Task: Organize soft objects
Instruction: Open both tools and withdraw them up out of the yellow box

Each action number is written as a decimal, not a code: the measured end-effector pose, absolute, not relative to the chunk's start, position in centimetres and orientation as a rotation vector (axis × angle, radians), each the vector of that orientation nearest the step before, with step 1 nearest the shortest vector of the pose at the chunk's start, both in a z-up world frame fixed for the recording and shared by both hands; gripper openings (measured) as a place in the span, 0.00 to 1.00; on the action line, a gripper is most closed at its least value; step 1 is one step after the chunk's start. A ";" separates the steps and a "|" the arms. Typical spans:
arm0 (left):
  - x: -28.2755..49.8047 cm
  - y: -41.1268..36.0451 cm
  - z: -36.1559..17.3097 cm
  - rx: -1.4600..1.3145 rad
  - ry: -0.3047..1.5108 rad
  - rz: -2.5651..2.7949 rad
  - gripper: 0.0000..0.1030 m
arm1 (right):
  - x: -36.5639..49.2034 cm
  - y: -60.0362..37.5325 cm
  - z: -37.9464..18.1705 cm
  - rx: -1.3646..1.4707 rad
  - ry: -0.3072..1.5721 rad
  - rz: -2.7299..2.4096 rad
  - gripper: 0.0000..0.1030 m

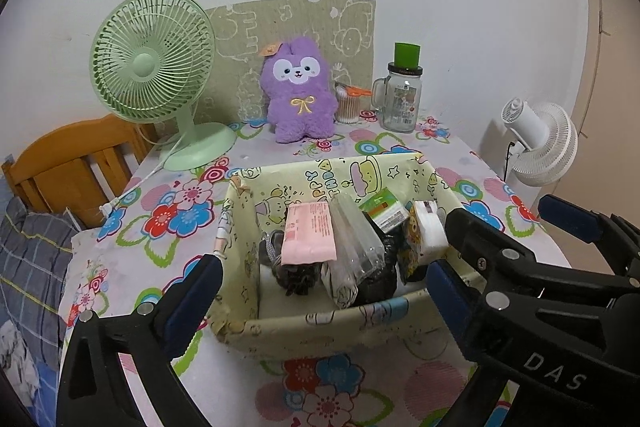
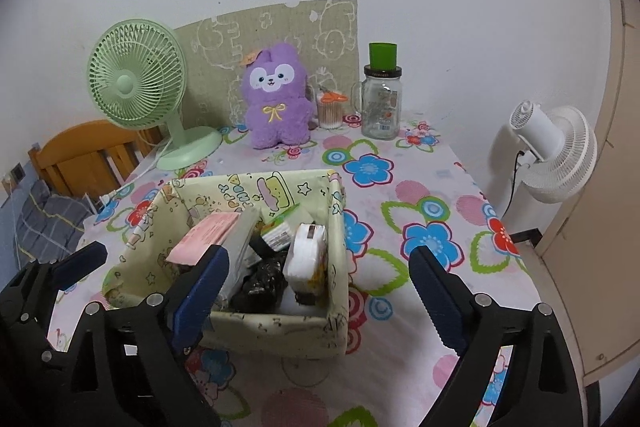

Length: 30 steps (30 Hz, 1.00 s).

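Note:
A purple plush bunny (image 1: 298, 95) sits upright at the back of the table against a green mat; it also shows in the right wrist view (image 2: 276, 97). A pale yellow fabric basket (image 1: 240, 227) (image 2: 336, 227) stands in the middle, holding a pink packet (image 1: 308, 235), clear-wrapped packs, a green box, a tissue pack and dark items. My left gripper (image 1: 320, 287) is open and empty, over the basket's near side. My right gripper (image 2: 320, 287) is open and empty, its fingers straddling the basket's front right corner. The right gripper also shows in the left view (image 1: 516, 227).
A green desk fan (image 1: 152, 67) stands back left. A glass jar with a green lid (image 1: 402, 95) and a cup of cotton swabs (image 1: 348, 103) stand back right. A white fan (image 1: 540, 143) is beyond the table's right edge. A wooden chair (image 1: 72, 163) is at the left.

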<state>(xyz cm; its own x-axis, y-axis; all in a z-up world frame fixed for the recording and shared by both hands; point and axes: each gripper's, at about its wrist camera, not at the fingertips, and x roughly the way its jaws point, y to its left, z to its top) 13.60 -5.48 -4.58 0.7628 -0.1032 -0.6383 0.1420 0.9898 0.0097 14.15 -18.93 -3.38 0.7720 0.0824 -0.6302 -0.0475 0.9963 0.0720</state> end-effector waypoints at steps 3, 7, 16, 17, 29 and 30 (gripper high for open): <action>12.9 -5.3 -4.4 0.061 0.684 -0.129 1.00 | 13.5 -18.9 -3.2 0.052 0.679 0.070 0.92; 12.0 -4.9 -4.2 0.050 0.679 -0.123 1.00 | 12.6 -18.8 -2.8 0.043 0.666 0.068 0.93; 10.0 -4.1 -3.7 0.036 0.660 -0.110 1.00 | 10.4 -18.6 -2.0 0.017 0.646 0.048 0.95; 9.8 -4.0 -3.7 0.034 0.657 -0.109 1.00 | 10.2 -18.6 -1.9 0.018 0.644 0.050 0.95; 6.6 -3.2 -2.7 0.033 0.610 -0.096 1.00 | 6.9 -18.8 -0.9 0.018 0.601 0.044 0.95; 6.4 -3.2 -2.7 0.036 0.609 -0.092 1.00 | 6.7 -18.8 -0.9 0.014 0.598 0.040 0.95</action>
<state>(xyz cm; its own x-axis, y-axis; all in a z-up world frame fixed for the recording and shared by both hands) 6.35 -3.24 -2.73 0.8164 -0.0762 -0.5725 0.0972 0.9952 0.0062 6.67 -18.75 -0.87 0.8256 0.0422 -0.5627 -0.0339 0.9991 0.0252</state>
